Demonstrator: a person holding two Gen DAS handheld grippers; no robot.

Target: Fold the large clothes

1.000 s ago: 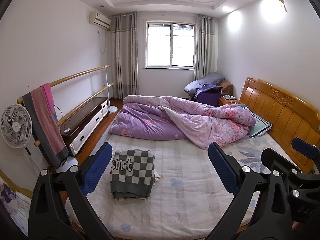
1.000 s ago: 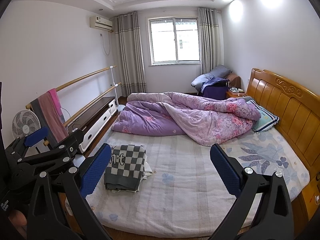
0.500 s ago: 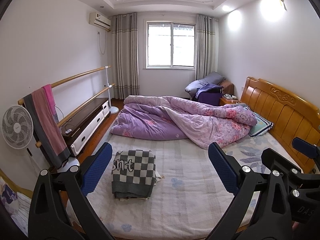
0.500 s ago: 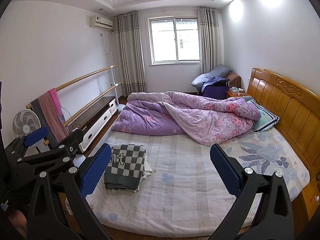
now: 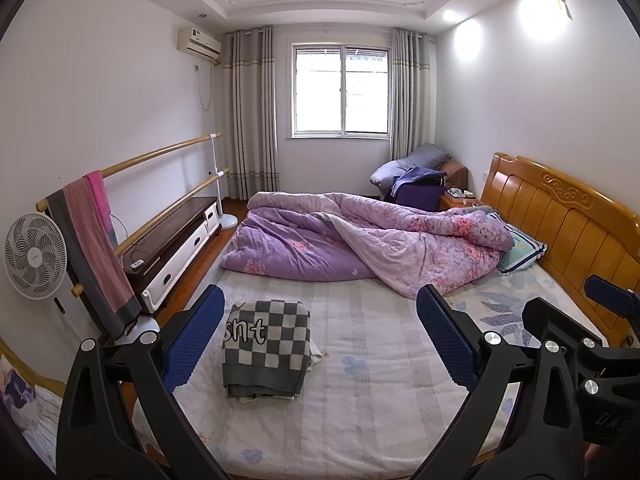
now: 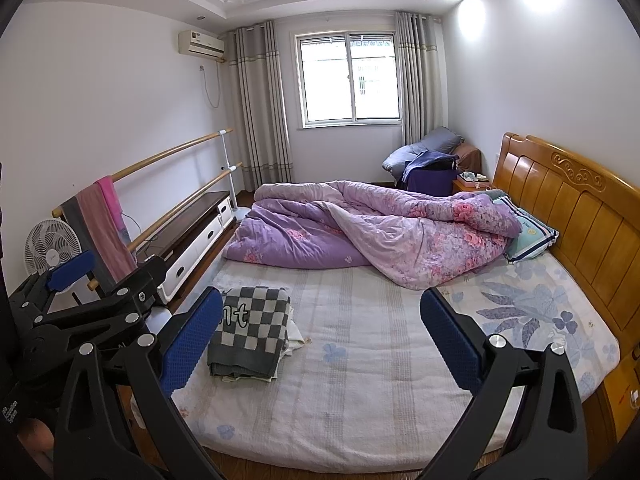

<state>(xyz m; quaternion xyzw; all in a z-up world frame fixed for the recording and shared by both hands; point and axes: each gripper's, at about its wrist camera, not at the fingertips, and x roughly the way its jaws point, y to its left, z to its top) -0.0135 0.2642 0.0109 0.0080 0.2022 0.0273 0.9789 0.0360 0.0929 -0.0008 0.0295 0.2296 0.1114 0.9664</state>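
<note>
A folded grey-and-white checkered garment [image 5: 266,346] lies on a small stack near the left edge of the bed [image 5: 360,400]; it also shows in the right wrist view [image 6: 250,330]. My left gripper [image 5: 320,340] is open and empty, held above the foot of the bed, well short of the garment. My right gripper [image 6: 320,340] is open and empty, likewise held back from the bed. Each gripper shows at the edge of the other's view.
A rumpled purple floral duvet [image 5: 360,244] fills the far half of the bed. A wooden headboard [image 5: 560,216] runs along the right. On the left stand a fan [image 5: 34,256], wooden rails with a hanging towel [image 5: 94,248] and a low cabinet [image 5: 176,248].
Both views have shifted only slightly; the left camera drifted a little so the garment sits marginally lower right. Grippers stay open and empty.
</note>
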